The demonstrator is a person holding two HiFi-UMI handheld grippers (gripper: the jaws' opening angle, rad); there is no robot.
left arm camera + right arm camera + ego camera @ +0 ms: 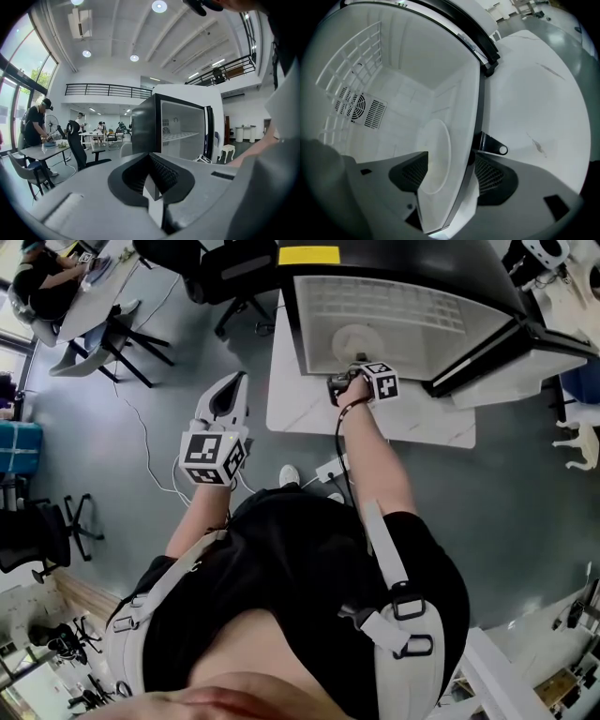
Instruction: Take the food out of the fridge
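Note:
A small black fridge (412, 263) stands open on a white table (300, 409), its door (506, 357) swung out to the right. Inside are a white wire shelf (347, 61) and a round white plate (356, 338); I see no food on it. My right gripper (349, 371) is at the fridge's front edge. In the right gripper view, the right gripper (450, 173) has its jaws on either side of the plate's (436, 154) near rim. My left gripper (234, 381) hangs shut and empty over the floor, left of the table, pointing at the fridge (145, 126).
A door hinge bracket (493, 148) juts out by the right jaw. Cables and a power strip (328, 470) lie on the floor by my feet. Office chairs (122, 334) and a desk with a seated person (47, 277) are at upper left.

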